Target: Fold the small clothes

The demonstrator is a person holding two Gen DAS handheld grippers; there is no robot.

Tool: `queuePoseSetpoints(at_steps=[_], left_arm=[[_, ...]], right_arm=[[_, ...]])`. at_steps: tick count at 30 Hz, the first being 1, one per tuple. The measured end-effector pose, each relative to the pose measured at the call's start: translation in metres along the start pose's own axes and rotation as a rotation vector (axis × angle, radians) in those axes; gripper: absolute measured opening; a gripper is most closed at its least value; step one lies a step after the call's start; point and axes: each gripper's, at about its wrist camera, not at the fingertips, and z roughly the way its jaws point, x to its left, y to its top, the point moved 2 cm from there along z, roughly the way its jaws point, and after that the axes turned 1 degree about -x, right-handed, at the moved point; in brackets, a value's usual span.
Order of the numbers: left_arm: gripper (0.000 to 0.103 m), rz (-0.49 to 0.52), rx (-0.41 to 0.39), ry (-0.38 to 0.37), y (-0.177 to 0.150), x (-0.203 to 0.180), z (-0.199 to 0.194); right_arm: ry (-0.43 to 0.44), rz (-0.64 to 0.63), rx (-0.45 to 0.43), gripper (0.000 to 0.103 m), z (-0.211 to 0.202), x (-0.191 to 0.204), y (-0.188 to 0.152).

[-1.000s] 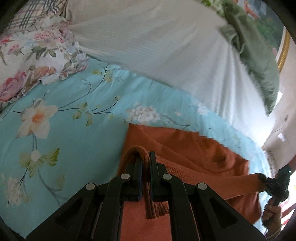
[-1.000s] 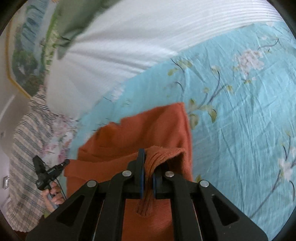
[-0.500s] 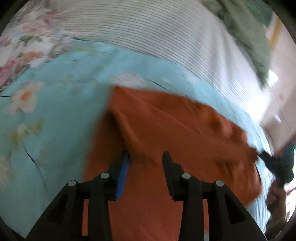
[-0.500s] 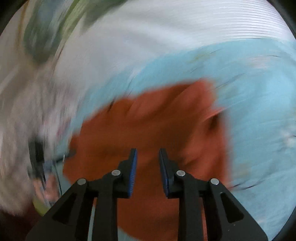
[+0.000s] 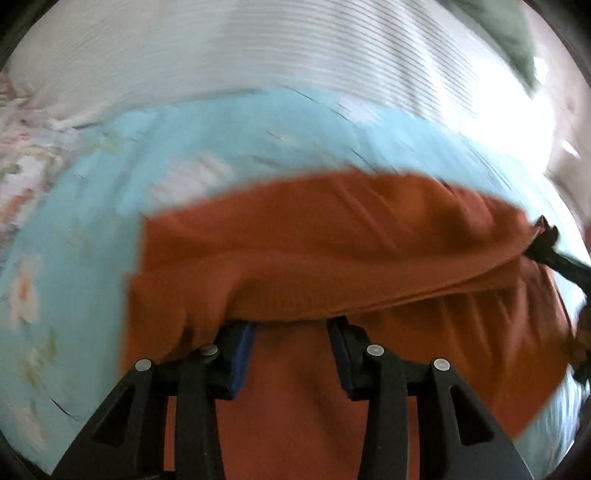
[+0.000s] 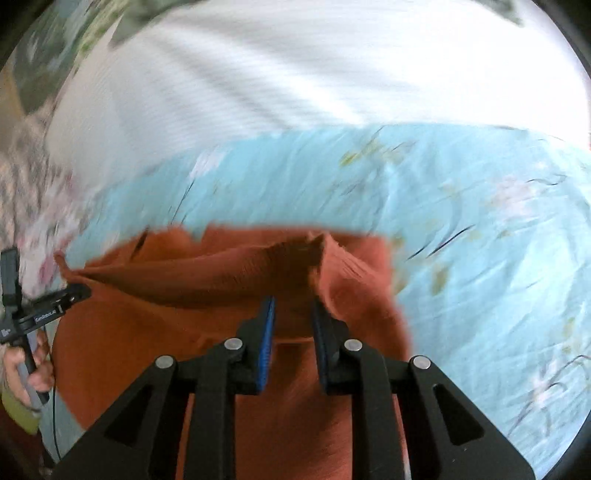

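A rust-orange knit garment [image 5: 332, 251] lies on the light blue floral bedsheet [image 5: 92, 229], with a folded ridge of cloth running across it. It also shows in the right wrist view [image 6: 221, 280]. My left gripper [image 5: 291, 332] is open, its tips at the lower edge of the ridge, holding nothing. My right gripper [image 6: 291, 317] is open over the garment's right part, beside a raised peak of cloth, holding nothing. The right gripper shows at the right edge of the left wrist view [image 5: 550, 243]. The left gripper shows at the left edge of the right wrist view [image 6: 48, 299]. Both views are motion-blurred.
A white ribbed blanket [image 5: 295, 48] lies across the bed behind the sheet and also shows in the right wrist view [image 6: 295, 66]. A green pillow [image 5: 513, 33] lies at the far right. Floral and plaid fabric [image 6: 26, 177] lies at the left.
Both grippers were shut on the garment's edge one second ago. They have opened and let it go, and the folded edge now lies on the garment. Both cameras swung towards the blanket.
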Motion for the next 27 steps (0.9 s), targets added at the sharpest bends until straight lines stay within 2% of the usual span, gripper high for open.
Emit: queuePoseSetpoints(at_steps=[2,4,6,10,15,19,24,27], left_arm=[[0.040,-0.073,-0.028,0.043,0.013,0.022,-0.002],[0.041,-0.147,-0.034,0.048,0.016,0.042,-0.007],[0.047,-0.215,-0.043,0.038,0.008,0.058,-0.017],[0.048,-0.253,-0.042,0.010,-0.028,0.065,-0.039],[0.048,-0.334,-0.036,-0.084,-0.088,0.065,-0.076],[0.051,-0.375,-0.033,-0.144,-0.126,0.054,-0.103],[0.056,-0.429,-0.028,-0.225,-0.165,0.041,-0.121],[0.057,-0.440,-0.029,-0.242,-0.181,0.037,-0.125]], right_arm=[[0.005,0.029,-0.018,0.023,-0.012,-0.004,-0.002],[0.016,0.036,-0.026,0.023,-0.025,-0.005,-0.010],[0.035,0.041,-0.031,0.023,-0.035,-0.003,-0.020],[0.054,0.054,-0.013,0.023,-0.049,0.003,-0.044],[0.108,0.084,-0.010,0.024,-0.061,0.021,-0.077],[0.159,0.116,-0.018,0.039,-0.076,0.034,-0.106],[0.195,0.154,-0.001,0.039,-0.085,0.043,-0.137],[0.207,0.147,0.011,0.039,-0.089,0.049,-0.149]])
